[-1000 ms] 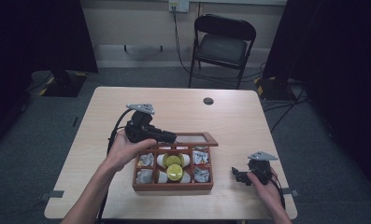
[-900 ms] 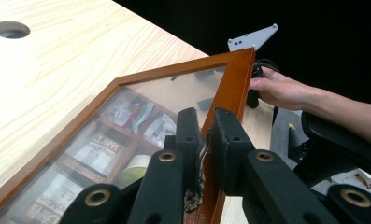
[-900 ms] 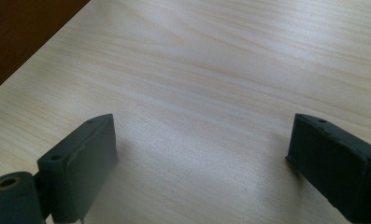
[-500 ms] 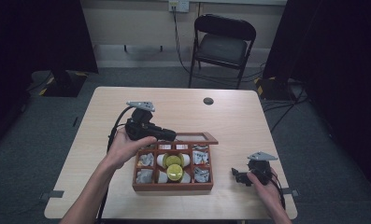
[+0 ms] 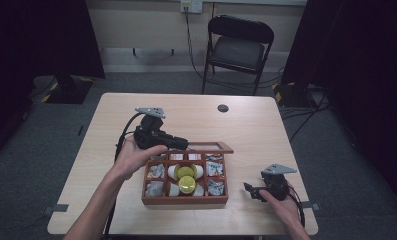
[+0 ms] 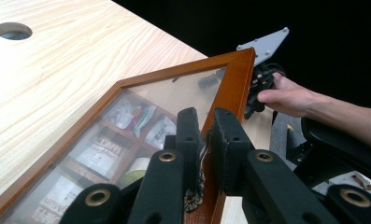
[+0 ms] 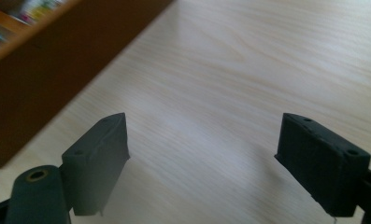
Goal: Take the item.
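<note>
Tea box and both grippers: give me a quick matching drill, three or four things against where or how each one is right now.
Things:
1. left gripper
2. right gripper
3. glass lid
4. yellow tins

States:
A. jaws wide apart over bare table
B. sitting in the middle compartments of the wooden box
C. raised at an angle, hinged open
D. jaws closed on the lid's wooden frame

Pairs: 1-D, 2-A, 3-C, 4-B
</note>
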A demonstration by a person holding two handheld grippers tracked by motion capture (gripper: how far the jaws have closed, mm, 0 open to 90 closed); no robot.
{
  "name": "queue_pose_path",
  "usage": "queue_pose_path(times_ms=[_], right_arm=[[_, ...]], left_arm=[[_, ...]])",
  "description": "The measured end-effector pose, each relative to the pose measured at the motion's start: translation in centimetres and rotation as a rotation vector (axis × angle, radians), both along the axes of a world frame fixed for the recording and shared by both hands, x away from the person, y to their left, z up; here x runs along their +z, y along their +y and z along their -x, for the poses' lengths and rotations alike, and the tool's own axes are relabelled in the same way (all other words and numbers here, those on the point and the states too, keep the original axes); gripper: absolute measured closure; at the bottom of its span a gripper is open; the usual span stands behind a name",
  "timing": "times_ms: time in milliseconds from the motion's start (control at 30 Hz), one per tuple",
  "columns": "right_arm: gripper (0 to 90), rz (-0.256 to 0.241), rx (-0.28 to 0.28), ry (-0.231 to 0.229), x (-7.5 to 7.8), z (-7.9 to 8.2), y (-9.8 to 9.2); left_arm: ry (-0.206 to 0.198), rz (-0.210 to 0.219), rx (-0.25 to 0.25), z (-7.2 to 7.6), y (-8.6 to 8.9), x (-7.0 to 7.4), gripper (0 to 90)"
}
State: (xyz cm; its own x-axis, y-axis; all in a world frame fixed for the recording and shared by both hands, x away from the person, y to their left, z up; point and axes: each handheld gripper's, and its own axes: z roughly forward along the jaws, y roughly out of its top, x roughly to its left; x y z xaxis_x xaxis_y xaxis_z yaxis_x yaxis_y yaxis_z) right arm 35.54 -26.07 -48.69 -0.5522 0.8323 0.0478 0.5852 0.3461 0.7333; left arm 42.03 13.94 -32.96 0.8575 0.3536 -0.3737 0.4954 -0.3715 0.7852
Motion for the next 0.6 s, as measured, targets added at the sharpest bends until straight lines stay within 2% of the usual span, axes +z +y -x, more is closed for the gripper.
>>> queue_pose_path(times_ms=[133, 233, 333, 600], right_arm=[[16.5, -0.031, 0.022, -0.021, 0.6, 0.3, 0.4], [17.5, -0.08, 0.047, -0.054, 1.5, 0.7, 0.8], [18.8, -0.121, 0.07, -0.06, 2.1, 1.0, 1.2], [20.9, -0.141, 0.132, -0.097, 3.3, 1.5, 2.9]], left_arm=[[-0.007, 0.0, 0.004, -0.1, 0.0, 0.1, 81.5], [-0.009, -0.002, 0.0, -0.1, 0.0, 0.1, 81.5], [-0.007, -0.002, 0.002, -0.2, 0.0, 0.2, 81.5], [-0.012, -0.004, 0.008, -0.4, 0.0, 0.4, 81.6]])
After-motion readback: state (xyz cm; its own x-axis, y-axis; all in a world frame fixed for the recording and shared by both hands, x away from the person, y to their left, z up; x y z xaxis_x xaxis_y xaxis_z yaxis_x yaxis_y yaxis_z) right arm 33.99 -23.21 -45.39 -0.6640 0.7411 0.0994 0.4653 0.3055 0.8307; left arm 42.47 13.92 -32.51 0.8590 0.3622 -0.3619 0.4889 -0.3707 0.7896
